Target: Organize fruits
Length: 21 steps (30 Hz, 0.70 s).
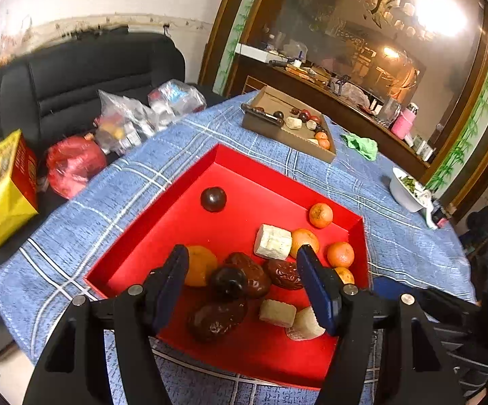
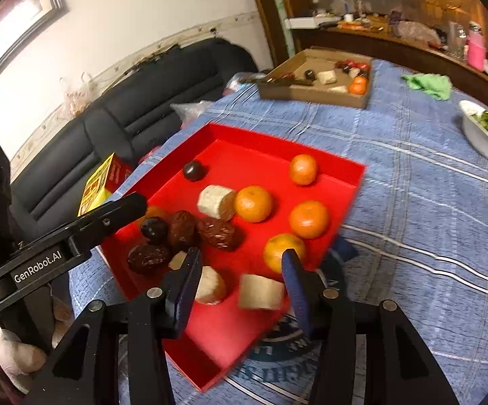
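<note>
The left gripper (image 1: 245,281) hangs with jaws apart over a red tray (image 1: 189,175) on a blue checked cloth (image 1: 75,222); a dark round fruit (image 1: 227,281) and wrinkled dates (image 1: 282,274) lie between its fingers, untouched, with oranges (image 1: 320,215) and pale chunks (image 1: 273,241) nearby

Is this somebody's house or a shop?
Most likely a house, a living or dining room. A black sofa stands by the table, a checked blue cloth covers it, and a white bowl of food sits there.
</note>
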### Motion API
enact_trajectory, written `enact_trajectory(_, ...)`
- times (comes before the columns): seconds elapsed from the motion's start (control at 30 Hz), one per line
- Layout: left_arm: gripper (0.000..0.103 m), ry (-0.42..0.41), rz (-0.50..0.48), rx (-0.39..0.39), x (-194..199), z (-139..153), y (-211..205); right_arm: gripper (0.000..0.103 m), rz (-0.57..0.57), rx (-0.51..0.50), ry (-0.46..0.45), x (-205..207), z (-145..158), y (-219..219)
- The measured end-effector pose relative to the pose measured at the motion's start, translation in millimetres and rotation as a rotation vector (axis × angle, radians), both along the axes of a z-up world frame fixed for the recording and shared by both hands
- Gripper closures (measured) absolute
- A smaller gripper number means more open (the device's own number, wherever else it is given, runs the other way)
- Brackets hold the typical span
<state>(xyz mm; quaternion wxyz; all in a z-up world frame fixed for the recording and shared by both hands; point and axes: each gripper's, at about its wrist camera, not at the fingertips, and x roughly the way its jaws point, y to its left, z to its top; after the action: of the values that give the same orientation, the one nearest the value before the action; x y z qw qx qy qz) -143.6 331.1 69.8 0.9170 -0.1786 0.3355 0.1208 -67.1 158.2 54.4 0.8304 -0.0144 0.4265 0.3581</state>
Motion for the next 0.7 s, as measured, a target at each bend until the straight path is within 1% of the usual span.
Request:
enact_trajectory(0.03,0.03,0.003,0.023,0.041,-1.1,3.1,-5.7,0.045,-0.023,0.004,-0.012,-1.2,1.4,-7.9)
enact_trajectory(0.07,0.026,0.004,0.063,0.1,-2.6,7.1,-13.1,0.043,-0.042,0.008,-0.018,-1.5,2.4,-13.8)
enact_trajectory(0.1,0.019,0.004,0.099,0.154,-4.3,10.9,-18.5,0.043,-0.06,0.011,-0.023,-1.8,3.4,-19.7)
enact_trajectory(0.13,0.016,0.0,0.141,0.223,-6.0,16.1,-28.2,0.043,-0.089,0.013,-0.033,-3.4,4.1,-28.9)
enact_trajectory(0.2,0.006,-0.018,0.166,0.306,-9.2,24.5,-43.7,0.041,-0.134,0.014,-0.059,-6.6,6.3,-41.5)
enact_trajectory(0.23,0.004,-0.03,0.167,0.342,-10.3,29.2,-53.3,0.04,-0.157,0.01,-0.076,-9.2,7.4,-48.0)
enact_trajectory(0.27,0.003,-0.036,0.164,0.361,-10.8,32.4,-59.2,0.038,-0.174,0.006,-0.089,-10.7,8.3,-53.5)
enact_trajectory(0.33,0.002,-0.043,0.131,0.375,-9.8,36.8,-73.9,0.035,-0.211,-0.004,-0.114,-15.9,9.3,-66.7)
enact_trajectory(0.47,0.002,-0.011,0.057,0.334,-2.0,33.9,-96.6,0.032,-0.245,-0.029,-0.151,-25.5,8.9,-86.4)
enact_trajectory(0.53,0.002,0.002,0.032,0.326,2.1,31.0,-107.1,0.031,-0.265,-0.043,-0.165,-30.2,8.5,-98.4)
enact_trajectory(0.7,0.002,0.019,-0.015,0.341,6.6,30.1,-134.8,0.028,-0.31,-0.063,-0.18,-36.3,6.3,-122.2)
